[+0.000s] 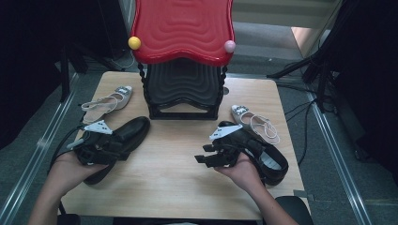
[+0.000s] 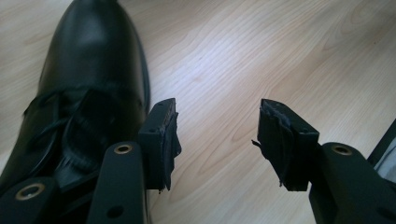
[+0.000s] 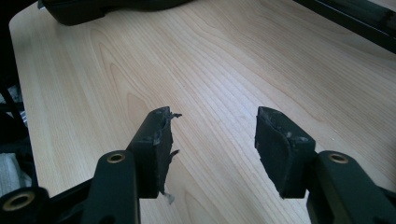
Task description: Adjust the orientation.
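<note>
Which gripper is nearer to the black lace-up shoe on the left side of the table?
Left. The left gripper hovers right beside the black lace-up shoe, its fingers open over bare wood next to it. The right gripper is across the table, over the other black shoe.

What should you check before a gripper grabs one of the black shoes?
1. Left gripper open with nothing between its pads: ok.
2. Right gripper open with nothing between its pads: ok.
3. Left black shoe close to the left gripper: ok, it lies just beside the jaws, not yet between them.
4. Right black shoe lined up with the right gripper: not ok, the jaws point at bare table.
5. Rack's black lower shelf free for a shoe: cannot tell.
6. Silver sandals out of the way: ok, they lie nearer the rack.
</note>
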A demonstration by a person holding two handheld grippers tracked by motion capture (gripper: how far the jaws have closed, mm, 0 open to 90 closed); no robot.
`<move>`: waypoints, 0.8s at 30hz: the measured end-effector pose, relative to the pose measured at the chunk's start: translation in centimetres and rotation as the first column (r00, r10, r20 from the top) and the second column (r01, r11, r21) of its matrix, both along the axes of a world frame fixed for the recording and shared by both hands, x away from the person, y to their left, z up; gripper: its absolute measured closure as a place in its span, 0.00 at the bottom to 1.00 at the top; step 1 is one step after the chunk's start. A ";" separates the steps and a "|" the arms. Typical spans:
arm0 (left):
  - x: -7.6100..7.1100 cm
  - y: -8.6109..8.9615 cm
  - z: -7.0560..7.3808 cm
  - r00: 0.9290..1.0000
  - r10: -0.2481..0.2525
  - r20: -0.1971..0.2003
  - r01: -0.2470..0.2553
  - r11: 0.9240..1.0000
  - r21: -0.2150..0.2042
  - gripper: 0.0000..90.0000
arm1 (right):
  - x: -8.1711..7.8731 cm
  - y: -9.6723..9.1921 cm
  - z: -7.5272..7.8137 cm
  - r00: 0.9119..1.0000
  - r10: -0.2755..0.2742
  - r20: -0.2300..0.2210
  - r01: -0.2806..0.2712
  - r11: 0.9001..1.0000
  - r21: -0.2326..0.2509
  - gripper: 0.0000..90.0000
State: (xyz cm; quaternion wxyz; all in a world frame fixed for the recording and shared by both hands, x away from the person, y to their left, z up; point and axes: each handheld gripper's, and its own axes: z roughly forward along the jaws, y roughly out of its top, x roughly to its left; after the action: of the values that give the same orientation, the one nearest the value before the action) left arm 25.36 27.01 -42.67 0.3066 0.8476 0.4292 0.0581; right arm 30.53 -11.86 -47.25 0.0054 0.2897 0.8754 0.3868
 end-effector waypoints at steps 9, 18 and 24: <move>-0.7 2.5 0.1 0.996 0.082 -0.027 -0.081 0.997 0.018 0.54 | 0.3 0.7 0.0 1.000 0.017 -0.007 -0.017 1.000 -0.008 0.53; -0.7 3.8 -0.7 0.987 0.145 -0.065 -0.140 0.988 0.070 0.58 | 0.5 1.0 -0.2 1.000 0.024 -0.004 -0.025 0.999 -0.028 0.53; 0.2 3.4 -2.0 0.984 0.150 -0.099 -0.142 0.986 0.083 0.62 | 0.5 1.1 -0.3 1.000 0.025 0.004 -0.025 0.999 -0.046 0.54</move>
State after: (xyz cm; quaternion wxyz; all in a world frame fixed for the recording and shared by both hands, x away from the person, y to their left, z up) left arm 25.55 30.38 -44.71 0.2463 0.8267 0.5032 0.0520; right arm 31.02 -10.79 -47.58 0.0095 0.2778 0.8876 0.3673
